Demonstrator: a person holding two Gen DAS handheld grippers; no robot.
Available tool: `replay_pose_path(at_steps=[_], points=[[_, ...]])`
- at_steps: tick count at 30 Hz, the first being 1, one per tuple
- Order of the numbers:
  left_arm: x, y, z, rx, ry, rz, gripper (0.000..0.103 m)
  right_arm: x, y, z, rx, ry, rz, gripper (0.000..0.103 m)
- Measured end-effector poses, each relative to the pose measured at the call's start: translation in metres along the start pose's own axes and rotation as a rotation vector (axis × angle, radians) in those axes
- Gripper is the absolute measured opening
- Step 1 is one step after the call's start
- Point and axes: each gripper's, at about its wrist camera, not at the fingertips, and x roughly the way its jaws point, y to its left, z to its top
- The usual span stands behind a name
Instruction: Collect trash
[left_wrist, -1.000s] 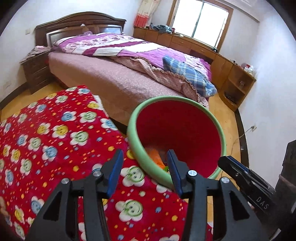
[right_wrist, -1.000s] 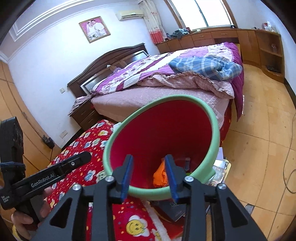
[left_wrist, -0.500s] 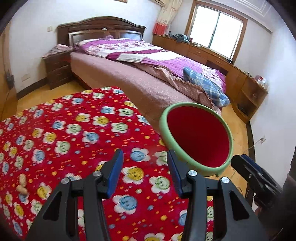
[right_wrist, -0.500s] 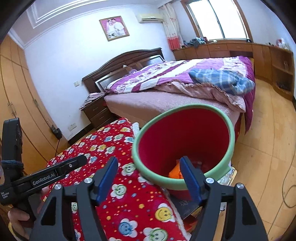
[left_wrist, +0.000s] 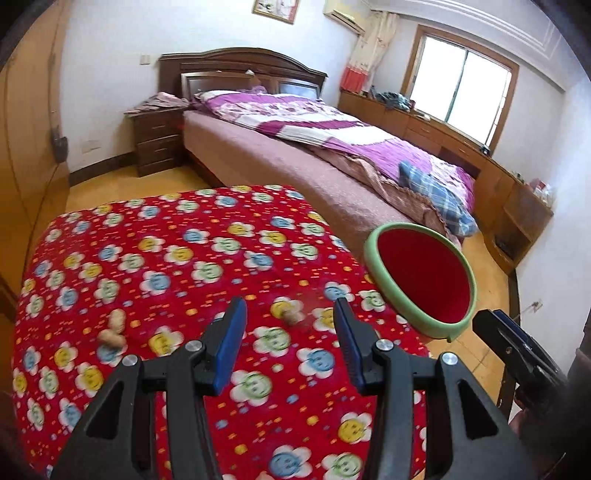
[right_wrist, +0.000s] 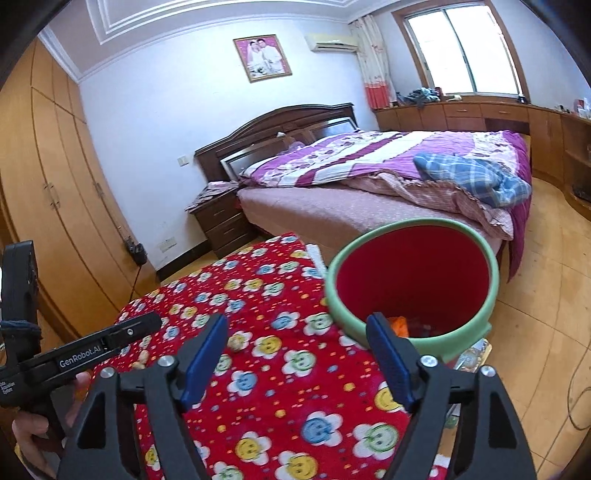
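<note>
Your left gripper (left_wrist: 288, 341) and right gripper (right_wrist: 297, 363) are both spread, empty — some trash lies in the bin (right_wrist: 369, 317), three peanuts (left_wrist: 117, 320) remain on the cloth (left_wrist: 177, 266).

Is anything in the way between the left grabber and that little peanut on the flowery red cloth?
No, nothing visible. The left hand-held gripper is open, and the peanut shell lies on the bare red cloth just ahead, between its fingers. The red bin stands off to the right, beyond the cloth's edge.

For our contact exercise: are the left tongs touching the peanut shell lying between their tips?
Apart. The left wrist view shows the open left tongs above the red cloth, with cloth visible around the peanut shell.
</note>
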Motion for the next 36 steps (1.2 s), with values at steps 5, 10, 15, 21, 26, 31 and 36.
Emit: replay_pose_path(at_steps=[5, 10, 15, 21, 26, 31, 36], points=[[-0.021, 0.018, -0.009, -0.017, -0.040, 0.064, 0.049, -0.003, 0.024, -0.009, -0.060, 0.008, 0.027, 0.082], [-0.039, 0.036, -0.022, -0.041, -0.061, 0.098, 0.049, -0.006, 0.045, -0.018, -0.095, 0.008, 0.044, 0.092], [-0.054, 0.047, -0.034, -0.048, -0.109, 0.141, 0.050, -0.005, 0.062, -0.029, -0.124, 0.011, 0.050, 0.098], [-0.061, 0.058, -0.050, -0.057, -0.145, 0.188, 0.050, -0.005, 0.072, -0.043, -0.139, 0.011, 0.047, 0.101], [-0.061, 0.064, -0.064, -0.053, -0.158, 0.238, 0.053, -0.006, 0.073, -0.052, -0.127, -0.003, 0.048, 0.101], [-0.061, 0.069, -0.073, -0.064, -0.156, 0.251, 0.055, -0.005, 0.074, -0.059, -0.119, -0.007, 0.053, 0.101], [-0.056, 0.076, -0.079, -0.082, -0.145, 0.272, 0.055, 0.000, 0.074, -0.066, -0.117, 0.008, 0.052, 0.102]])
